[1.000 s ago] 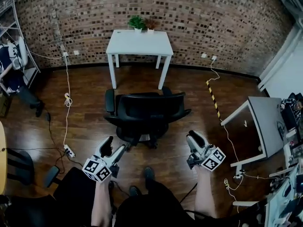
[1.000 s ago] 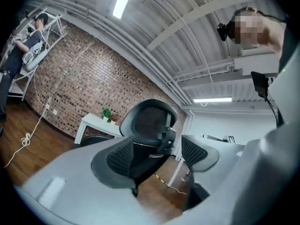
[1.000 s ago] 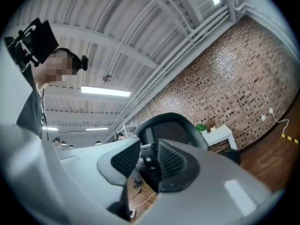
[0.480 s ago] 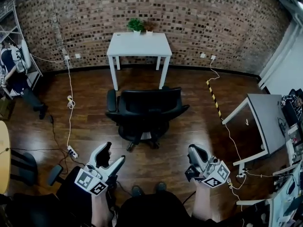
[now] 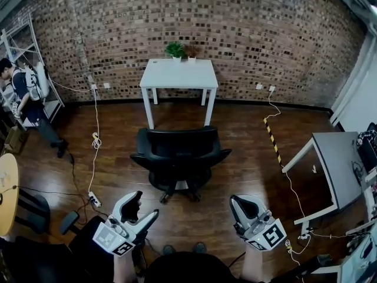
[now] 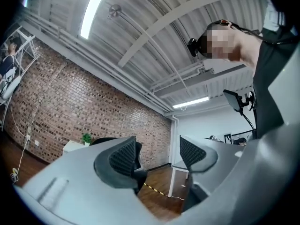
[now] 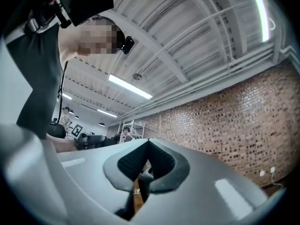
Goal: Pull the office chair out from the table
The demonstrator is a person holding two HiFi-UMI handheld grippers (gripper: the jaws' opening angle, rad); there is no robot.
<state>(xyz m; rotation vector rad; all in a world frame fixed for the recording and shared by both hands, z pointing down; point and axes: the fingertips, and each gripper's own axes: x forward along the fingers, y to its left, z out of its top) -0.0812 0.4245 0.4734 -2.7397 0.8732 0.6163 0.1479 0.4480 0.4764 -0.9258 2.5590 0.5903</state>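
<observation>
The black office chair (image 5: 179, 158) stands on the wood floor in front of the white table (image 5: 179, 74), its backrest towards me and clear of the table legs. My left gripper (image 5: 143, 207) is low in the head view, well short of the chair. Its jaws are closing with nothing between them. In the left gripper view the left gripper (image 6: 158, 153) tilts up, and part of the chair (image 6: 138, 175) shows behind one jaw. My right gripper (image 5: 237, 205) is shut and empty, also apart from the chair. The right gripper (image 7: 147, 156) points up at the ceiling and brick wall.
Two potted plants (image 5: 175, 50) stand on the table. A person (image 5: 26, 96) is beside a shelf at the left. A cable and power strip (image 5: 93, 199) lie on the floor to the left, striped tape (image 5: 271, 140) to the right. A grey desk (image 5: 336, 158) is at the right.
Both grippers have drawn back towards me and away from the chair. The right jaws have shut and the left jaws have narrowed. The head view has tipped up towards the wall.
</observation>
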